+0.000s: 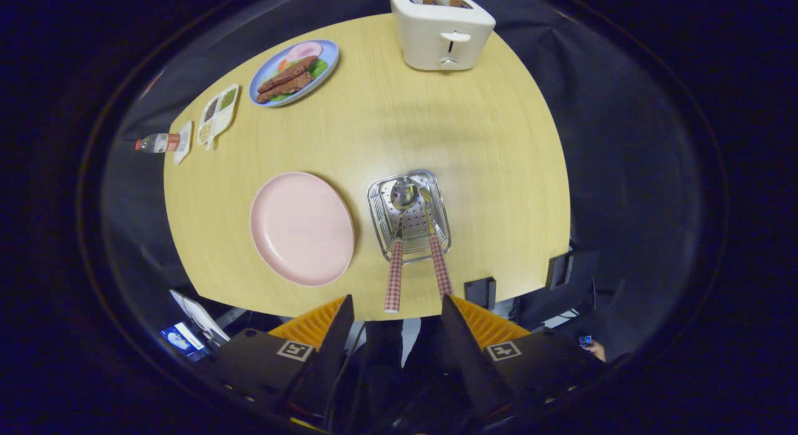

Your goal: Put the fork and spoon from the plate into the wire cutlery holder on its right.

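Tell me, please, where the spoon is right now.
The spoon stands in the wire cutlery holder, right of the pink plate, beside the fork, just ahead of the open gripper.

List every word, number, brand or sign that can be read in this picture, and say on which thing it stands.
No text can be read.
bottle: its label is too small and blurred.
toaster: no lettering to see.
gripper, fingers open, nothing between them: square black-and-white code markers, no words.
pink plate, cutlery holder: no marks.
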The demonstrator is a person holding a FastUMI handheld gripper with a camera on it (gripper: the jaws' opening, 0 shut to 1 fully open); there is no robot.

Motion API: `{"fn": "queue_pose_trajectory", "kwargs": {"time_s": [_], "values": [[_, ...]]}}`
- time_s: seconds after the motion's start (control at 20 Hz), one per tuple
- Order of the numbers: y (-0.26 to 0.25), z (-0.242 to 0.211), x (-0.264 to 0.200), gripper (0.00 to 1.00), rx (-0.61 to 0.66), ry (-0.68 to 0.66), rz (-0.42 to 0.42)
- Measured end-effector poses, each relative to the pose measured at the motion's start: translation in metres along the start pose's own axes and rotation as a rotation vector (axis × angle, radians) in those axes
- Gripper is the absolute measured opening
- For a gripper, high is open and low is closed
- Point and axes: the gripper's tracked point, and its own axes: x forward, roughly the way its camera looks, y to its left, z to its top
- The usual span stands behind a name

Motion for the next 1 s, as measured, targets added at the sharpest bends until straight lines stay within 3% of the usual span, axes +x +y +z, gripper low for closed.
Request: {"fn": "queue_pose_trajectory", "kwargs": {"time_s": [0.05, 0.2, 0.55, 1.0], "values": [[0.002, 0.005, -0.007, 0.87, -0.006, -0.047, 0.005], [0.003, 0.024, -0.033, 0.99, -0.037, -0.234, 0.004], [-0.004, 0.041, -0.128, 0.98, -0.131, -0.84, -0.025], [0.001, -0.027, -0.282, 0.98, -0.134, -1.6, 0.038]]}}
